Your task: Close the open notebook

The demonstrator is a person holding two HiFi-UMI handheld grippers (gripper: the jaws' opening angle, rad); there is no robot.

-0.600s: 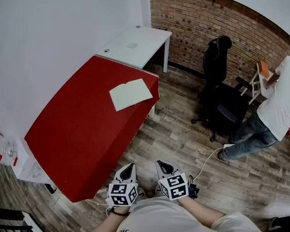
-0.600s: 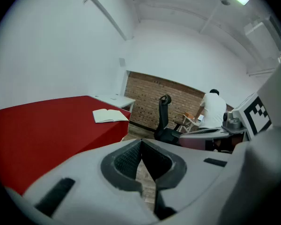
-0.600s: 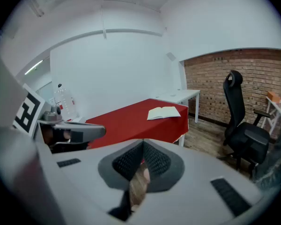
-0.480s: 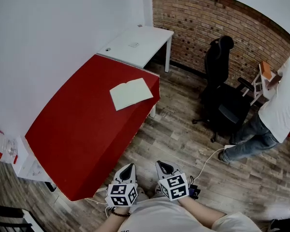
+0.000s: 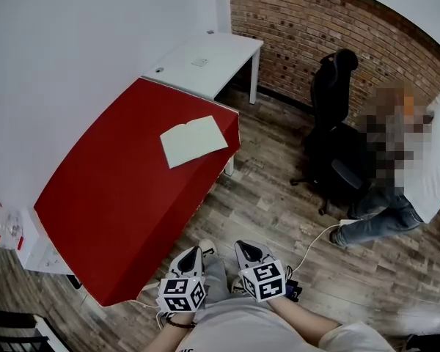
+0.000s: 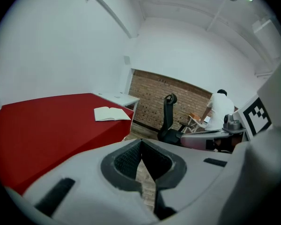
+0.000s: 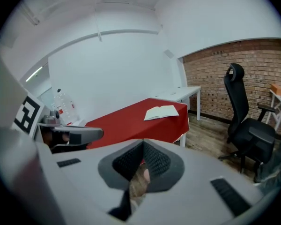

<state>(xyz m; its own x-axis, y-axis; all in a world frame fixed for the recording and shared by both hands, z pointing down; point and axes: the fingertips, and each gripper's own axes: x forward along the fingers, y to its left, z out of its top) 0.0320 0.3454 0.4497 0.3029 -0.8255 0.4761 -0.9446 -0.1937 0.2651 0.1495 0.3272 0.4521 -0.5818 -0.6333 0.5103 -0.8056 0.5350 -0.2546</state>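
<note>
A: While well short of the desk [image 5: 110, 189], can't touch the notebook [image 5: 193, 141] yet. Lies open and flat, far ahead of both pairs of jaws, close to the desk's far corner and side edge.

B: Left gripper [image 6: 141, 142]?

A: Jaws pressed together, pinching nothing. Same on the right gripper [image 7: 143, 144].

B: Risks from here?

A: Could shove the notebook off that nearby edge if nudged with closed jaws instead of lifting one cover. Might crease or fold pages if flipped carelessly. Probably safer to hook under a cover and steady the other half.
</note>
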